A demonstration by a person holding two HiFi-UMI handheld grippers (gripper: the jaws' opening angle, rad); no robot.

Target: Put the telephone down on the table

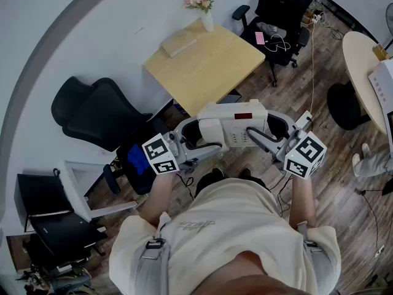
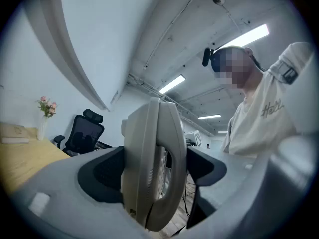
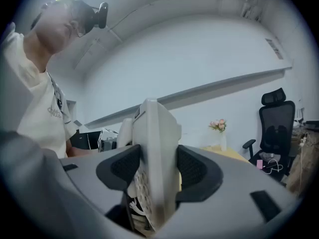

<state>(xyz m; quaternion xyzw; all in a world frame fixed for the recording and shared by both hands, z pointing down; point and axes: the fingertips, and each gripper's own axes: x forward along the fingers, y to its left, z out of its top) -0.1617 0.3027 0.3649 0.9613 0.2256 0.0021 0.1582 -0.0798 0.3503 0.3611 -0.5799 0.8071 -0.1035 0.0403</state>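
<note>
The telephone [image 1: 232, 123] is held level in the air, short of the surface [image 1: 209, 60]. The left hand-held gripper [image 2: 152, 166] pinches its handset [image 2: 174, 148] end and the right hand-held gripper [image 3: 154, 176] pinches the opposite edge. It looks like stiff, slick plastic, probably light; holding both ends should keep the handset seated.

telephone [image 1: 232, 123]: smooth matt off-white plastic. left tongs [image 2: 152, 169], right tongs [image 3: 159, 169]: matt grey plastic, black dimpled pads [image 2: 102, 176]. tabletop [image 1: 209, 66]: smooth pale wood. floor [image 1: 331, 165]: wood-look planks.
</note>
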